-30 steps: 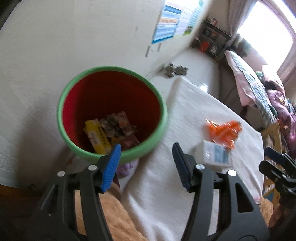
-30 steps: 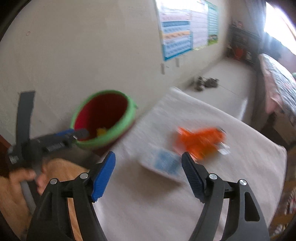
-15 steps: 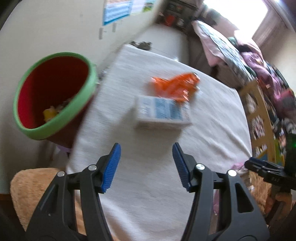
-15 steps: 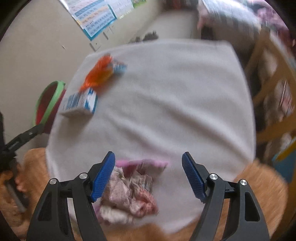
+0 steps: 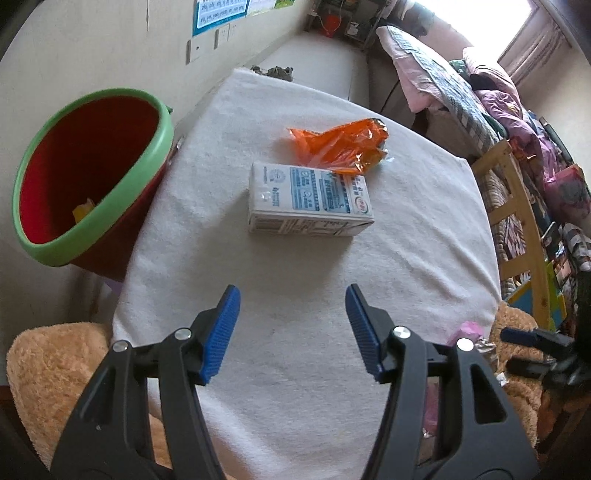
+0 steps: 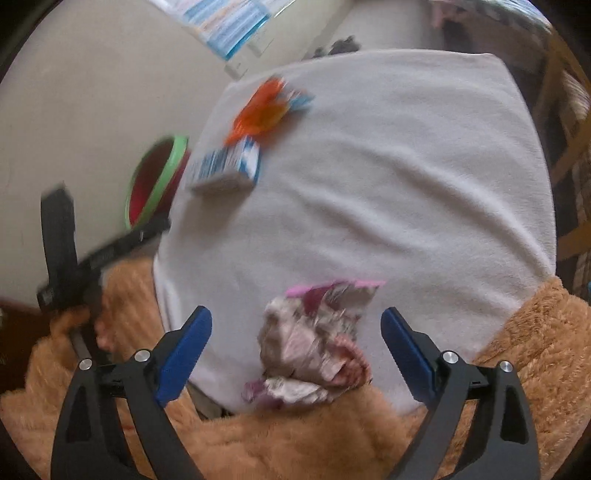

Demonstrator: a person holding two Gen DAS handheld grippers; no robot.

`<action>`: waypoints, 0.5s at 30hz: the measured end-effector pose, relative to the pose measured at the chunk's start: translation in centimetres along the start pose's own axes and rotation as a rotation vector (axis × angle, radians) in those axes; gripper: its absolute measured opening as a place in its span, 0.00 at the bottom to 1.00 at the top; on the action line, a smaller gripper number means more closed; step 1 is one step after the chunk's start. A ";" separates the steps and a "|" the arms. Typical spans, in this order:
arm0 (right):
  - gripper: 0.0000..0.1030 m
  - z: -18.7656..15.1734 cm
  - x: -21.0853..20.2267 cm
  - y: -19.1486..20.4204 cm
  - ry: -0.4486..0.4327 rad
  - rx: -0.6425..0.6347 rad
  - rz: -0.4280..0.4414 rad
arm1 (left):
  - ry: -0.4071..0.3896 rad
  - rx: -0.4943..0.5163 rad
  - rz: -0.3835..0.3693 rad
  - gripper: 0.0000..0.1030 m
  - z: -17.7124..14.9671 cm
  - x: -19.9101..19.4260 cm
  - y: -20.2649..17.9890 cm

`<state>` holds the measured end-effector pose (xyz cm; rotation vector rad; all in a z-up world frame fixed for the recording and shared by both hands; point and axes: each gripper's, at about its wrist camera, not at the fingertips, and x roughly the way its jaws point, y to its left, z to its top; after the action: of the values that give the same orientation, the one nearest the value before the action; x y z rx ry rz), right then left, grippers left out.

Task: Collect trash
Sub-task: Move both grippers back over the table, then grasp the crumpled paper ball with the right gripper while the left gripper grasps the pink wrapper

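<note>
A white and blue milk carton lies flat on the white cloth, with an orange plastic wrapper just behind it. My left gripper is open and empty, a short way in front of the carton. A red bin with a green rim stands off the cloth's left edge, with yellow trash inside. In the right wrist view my right gripper is open and empty, its fingers on either side of a crumpled pink and white wrapper at the cloth's near edge. The carton, orange wrapper and bin lie further back.
Tan plush fabric borders the cloth's near side. A wooden chair frame and a cluttered bed stand to the right. A wall with a poster runs along the left. The left gripper also shows in the right wrist view.
My left gripper swung right from over the bin to face the carton. My right gripper pulled back from the carton to the crumpled wrapper at the near edge.
</note>
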<state>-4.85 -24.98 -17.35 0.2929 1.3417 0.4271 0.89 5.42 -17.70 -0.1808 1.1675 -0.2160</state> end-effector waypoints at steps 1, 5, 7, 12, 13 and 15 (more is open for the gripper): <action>0.85 -0.2 0.8 0.0 0.021 -0.005 -0.013 | 0.002 0.005 -0.003 0.55 0.0 0.0 -0.1; 0.53 -0.1 2.5 -0.6 0.059 0.015 -0.011 | 0.002 0.039 -0.009 0.55 -0.2 -0.1 -0.8; 0.49 0.7 1.7 -0.9 0.015 0.010 -0.019 | 0.002 0.043 -0.011 0.55 -0.1 -0.2 -0.9; 0.49 4.1 -1.4 -3.5 -0.208 0.103 -0.078 | 0.020 0.048 -0.042 0.55 -0.3 0.1 -1.4; 0.49 4.6 -1.5 -4.2 -0.227 0.132 -0.080 | 0.028 0.056 -0.054 0.55 -0.4 0.2 -1.8; 0.49 5.5 -1.4 -5.6 -0.251 0.183 -0.073 | 0.052 0.086 -0.098 0.55 -0.8 0.5 -3.1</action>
<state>1.00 -30.39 -17.48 0.4335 1.1425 0.1981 0.07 2.31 -17.66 -0.1576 1.1996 -0.3590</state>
